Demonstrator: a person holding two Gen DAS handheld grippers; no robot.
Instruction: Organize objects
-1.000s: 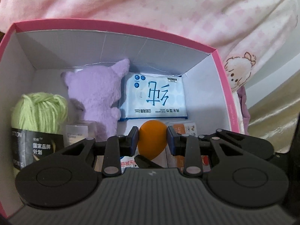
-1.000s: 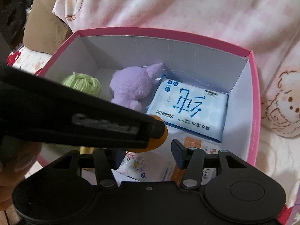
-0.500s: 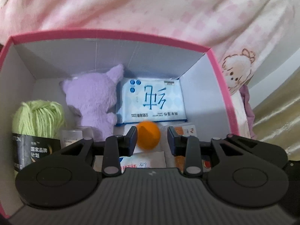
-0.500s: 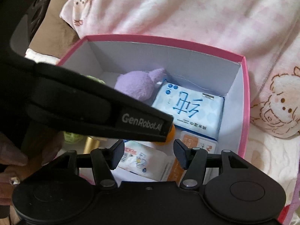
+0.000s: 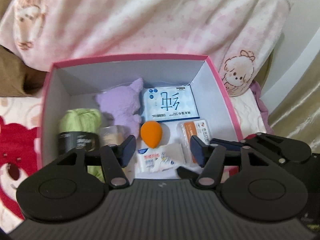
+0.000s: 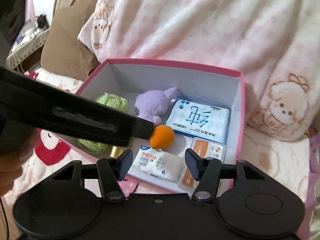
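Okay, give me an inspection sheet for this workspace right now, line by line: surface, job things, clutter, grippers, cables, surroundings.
Surface: bed sheet with cartoon print, carrying the pink box.
Job's things: all in the box: orange makeup sponge, purple plush toy, green yarn ball, blue wet-wipes pack, small tissue pack, orange-and-white packet, clear jar.
Clutter: nothing seen.
Grippers: left gripper open, above the box's near edge, empty; right gripper open, empty.
Cables: white cords at far left.
Surroundings: pink checked blanket, brown cushion.
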